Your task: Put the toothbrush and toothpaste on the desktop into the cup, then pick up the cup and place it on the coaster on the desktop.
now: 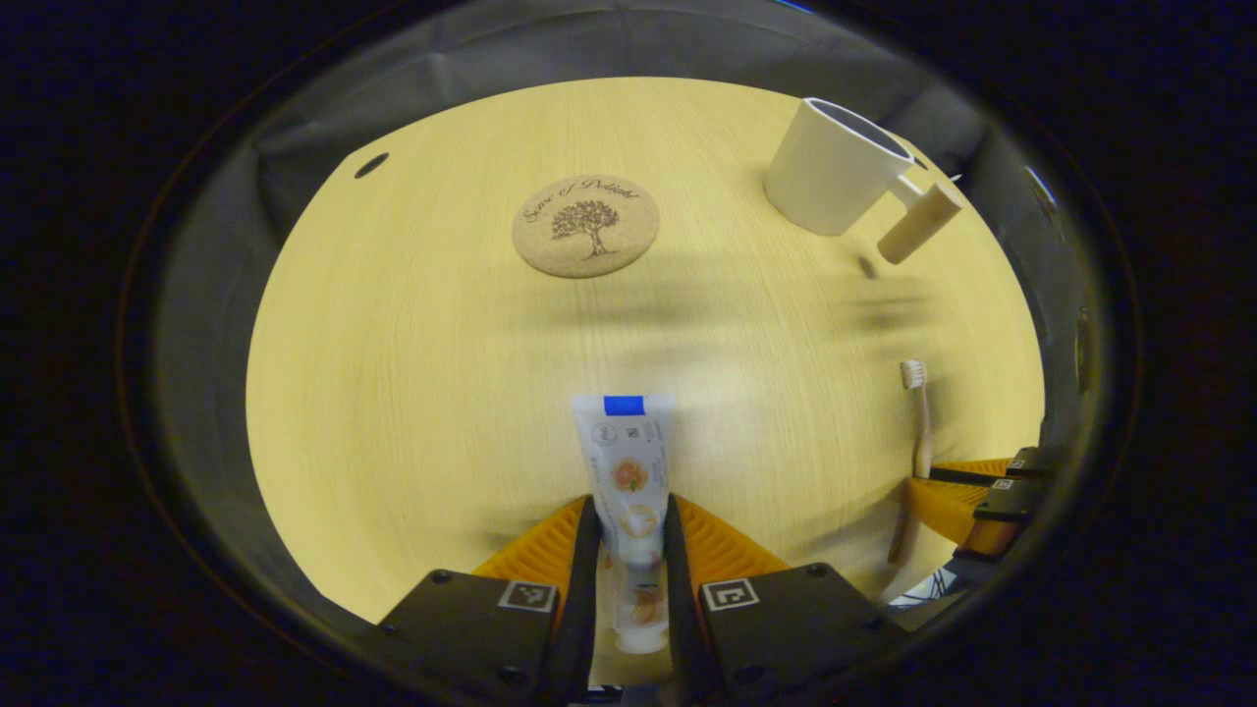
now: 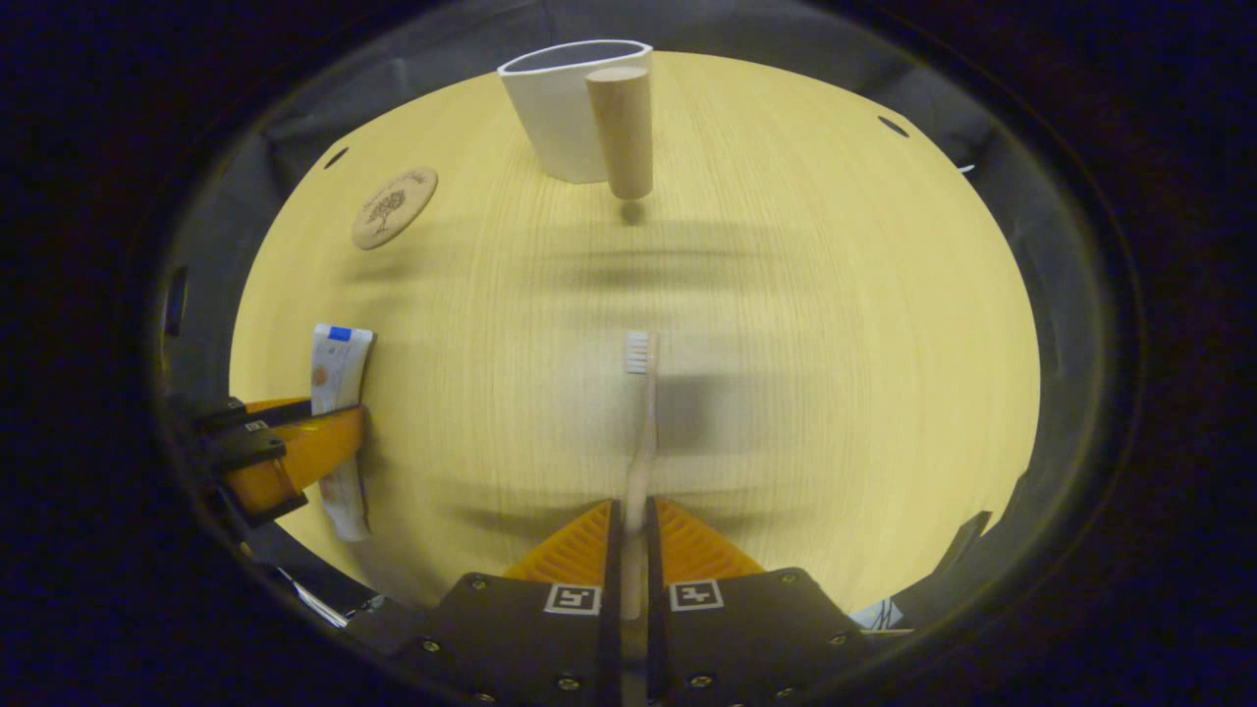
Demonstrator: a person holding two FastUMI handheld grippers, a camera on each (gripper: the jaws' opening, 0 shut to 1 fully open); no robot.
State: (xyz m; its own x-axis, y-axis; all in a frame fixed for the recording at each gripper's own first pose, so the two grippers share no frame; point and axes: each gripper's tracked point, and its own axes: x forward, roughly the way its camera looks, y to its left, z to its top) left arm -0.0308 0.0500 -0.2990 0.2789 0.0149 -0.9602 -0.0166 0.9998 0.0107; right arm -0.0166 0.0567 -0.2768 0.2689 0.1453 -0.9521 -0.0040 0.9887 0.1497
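My left gripper (image 1: 629, 520) is shut on the white toothpaste tube (image 1: 628, 462), which points away from me with its blue-marked crimped end forward. My right gripper (image 2: 629, 520) is shut on the wooden toothbrush (image 2: 640, 422), bristles far from me. The white cup (image 1: 833, 167) with a wooden handle (image 1: 919, 224) stands far right in the left gripper view; in the right gripper view the cup (image 2: 562, 108) stands straight ahead, handle (image 2: 622, 130) toward me. The round cork coaster (image 1: 585, 226) lies ahead on the light wood desktop (image 1: 412, 393), left of the cup.
In the left gripper view the right gripper (image 1: 967, 501) and its toothbrush (image 1: 919, 422) show at the right edge. The left gripper (image 2: 295, 447) with the tube (image 2: 336, 378) shows at the left of the right gripper view. Small holes (image 2: 893, 126) mark the desktop's far corners.
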